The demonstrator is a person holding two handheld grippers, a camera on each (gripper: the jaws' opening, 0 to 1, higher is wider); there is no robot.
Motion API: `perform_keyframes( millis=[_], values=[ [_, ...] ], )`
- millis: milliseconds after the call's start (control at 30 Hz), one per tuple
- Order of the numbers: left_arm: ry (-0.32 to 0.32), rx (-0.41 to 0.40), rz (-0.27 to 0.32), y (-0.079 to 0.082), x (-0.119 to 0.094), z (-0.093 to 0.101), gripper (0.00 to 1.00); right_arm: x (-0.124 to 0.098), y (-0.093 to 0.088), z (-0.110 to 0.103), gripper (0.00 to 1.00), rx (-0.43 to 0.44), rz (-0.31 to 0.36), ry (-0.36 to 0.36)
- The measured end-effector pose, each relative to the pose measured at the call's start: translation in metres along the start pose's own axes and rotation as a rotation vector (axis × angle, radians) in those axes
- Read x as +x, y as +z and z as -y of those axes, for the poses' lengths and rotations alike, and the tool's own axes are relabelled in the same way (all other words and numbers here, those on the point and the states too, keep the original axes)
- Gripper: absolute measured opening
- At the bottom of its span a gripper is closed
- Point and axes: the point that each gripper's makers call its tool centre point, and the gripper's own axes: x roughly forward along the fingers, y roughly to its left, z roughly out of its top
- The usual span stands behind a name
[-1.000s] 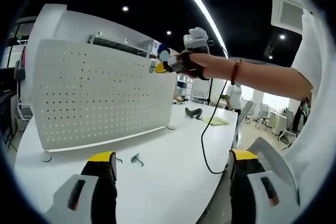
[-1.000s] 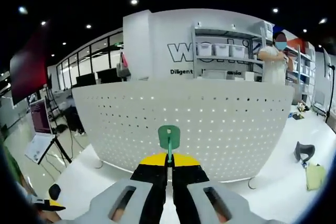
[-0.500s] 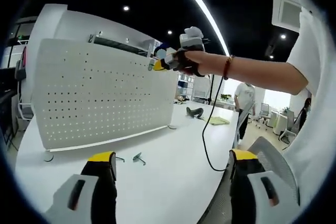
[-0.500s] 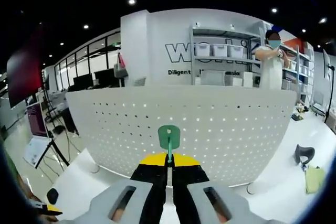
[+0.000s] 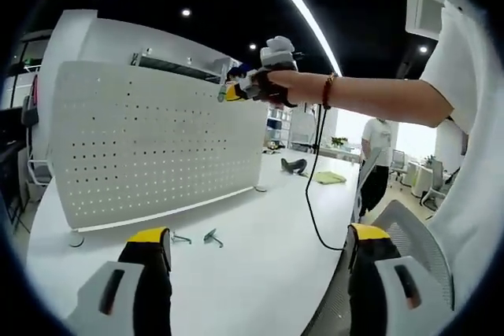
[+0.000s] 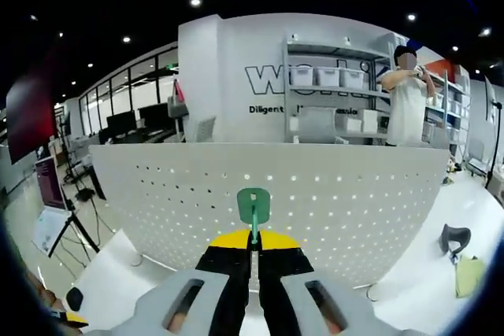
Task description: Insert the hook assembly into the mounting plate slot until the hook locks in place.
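Note:
A white perforated mounting plate stands upright on the white table. In the right gripper view my right gripper is shut on a green hook, whose flat head faces the plate's upper rows of holes, close to it. In the left gripper view the right gripper is held up near the plate's top right corner by a person's arm. My left gripper hangs open above the table, well short of the plate. Two loose metal hooks lie on the table before the plate.
A black cable hangs from the right gripper to the table edge. A dark object and a yellow-green cloth lie farther along the table. A grey chair back is at right. Shelving and a person stand behind the plate.
The right gripper with the green hook has moved closer to the plate and slightly higher, so the plate looms larger. The left gripper has stayed open and nearly still.

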Motion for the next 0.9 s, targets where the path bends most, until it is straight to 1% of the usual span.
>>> perform_keyframes(
  millis=[67,367,433,500,733,800,900],
  values=[
    [0.007,0.003,-0.006,-0.001,0.0,-0.002,0.95,0.003,0.001,0.001,0.0,0.001,0.001,-0.002],
    [0.021,0.006,0.002,0.001,0.001,-0.009,0.97,0.017,0.003,0.006,0.0,0.012,-0.005,-0.003],
    [0.022,0.002,-0.003,0.0,0.001,-0.01,0.97,0.02,0.005,0.007,0.0,0.038,-0.003,0.004],
    [0.025,0.003,-0.004,0.0,0.001,-0.011,0.97,0.024,0.004,0.009,0.0,0.018,-0.012,-0.006],
    [0.03,-0.002,-0.014,-0.001,0.0,-0.015,0.97,0.032,0.002,0.011,0.0,0.028,-0.024,-0.003],
    [0.032,-0.002,-0.012,-0.001,0.0,-0.017,0.97,0.034,0.003,0.012,0.0,0.01,-0.024,-0.014],
    [0.037,-0.004,-0.012,0.0,0.0,-0.019,0.96,0.036,0.004,0.012,0.0,0.035,-0.022,-0.005]
  ],
)
